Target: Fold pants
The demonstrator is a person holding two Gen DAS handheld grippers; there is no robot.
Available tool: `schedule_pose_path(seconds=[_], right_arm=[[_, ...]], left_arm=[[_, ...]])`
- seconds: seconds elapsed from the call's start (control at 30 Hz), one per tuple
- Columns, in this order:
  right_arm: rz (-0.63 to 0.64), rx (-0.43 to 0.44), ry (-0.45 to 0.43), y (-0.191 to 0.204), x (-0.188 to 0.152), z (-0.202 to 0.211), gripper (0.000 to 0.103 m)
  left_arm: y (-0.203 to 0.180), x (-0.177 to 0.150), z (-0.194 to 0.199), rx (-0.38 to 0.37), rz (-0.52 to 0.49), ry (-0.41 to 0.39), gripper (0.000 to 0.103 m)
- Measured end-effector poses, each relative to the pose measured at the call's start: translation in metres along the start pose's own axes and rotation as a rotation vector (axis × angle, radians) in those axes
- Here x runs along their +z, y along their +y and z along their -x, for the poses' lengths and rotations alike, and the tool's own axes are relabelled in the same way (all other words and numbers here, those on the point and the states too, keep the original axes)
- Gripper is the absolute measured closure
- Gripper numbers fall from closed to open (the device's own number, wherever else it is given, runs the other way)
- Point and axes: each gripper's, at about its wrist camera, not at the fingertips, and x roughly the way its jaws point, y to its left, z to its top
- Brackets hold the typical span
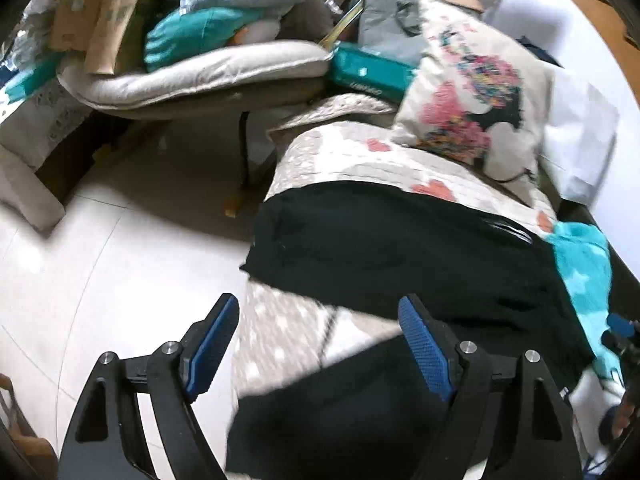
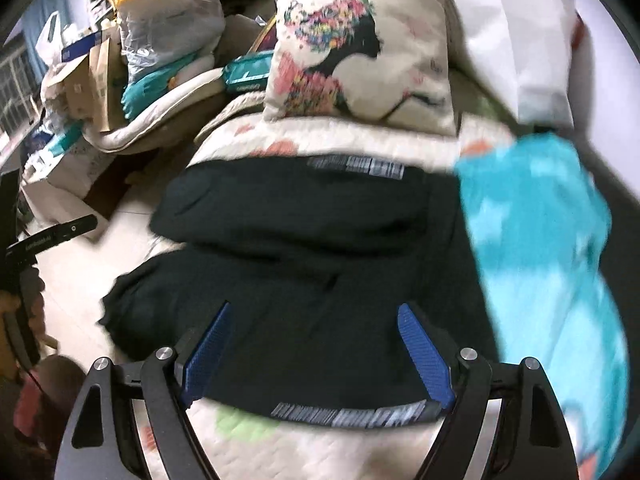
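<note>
On quilted bedspread, soft black pants, folded, striped waistband.

Motion-blurred black pants, waistband lettering unreadable.

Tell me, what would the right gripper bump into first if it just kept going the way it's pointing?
Most likely the black fabric pants spread on the quilted bed cover: they fill the view between the open fingers of the right gripper, though blur leaves depth uncertain.

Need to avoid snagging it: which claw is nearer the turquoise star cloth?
Right. The right claw is over the black pants with the turquoise cloth just beside it; the left claw is at the pants' opposite side, near the floor.
</note>
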Motion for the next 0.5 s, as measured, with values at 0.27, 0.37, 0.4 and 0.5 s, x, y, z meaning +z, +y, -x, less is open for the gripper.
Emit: schedule_pose_path(seconds=[0.27, 0.37, 0.4, 0.5], right_arm=[[0.040, -0.036, 0.040, -0.033, 0.071, -0.088, 0.015], [0.047, -0.035, 0.055, -0.037, 0.091, -0.123, 0.015], [0.052, -0.032, 0.062, -0.038, 0.097, -0.134, 0.015], [0.073, -0.022, 0.075, -0.037, 0.111, -0.159, 0.016]], left_arm=[[0.038, 0.044, -0.097, -0.022, 0.110, 0.058, 0.021], [0.045, 0.061, -0.122, -0.045, 0.117, 0.050, 0.022], [0.044, 0.067, -0.129, -0.051, 0.107, 0.048, 0.021], [0.033, 0.082, -0.149, -0.074, 0.043, 0.049, 0.021]])
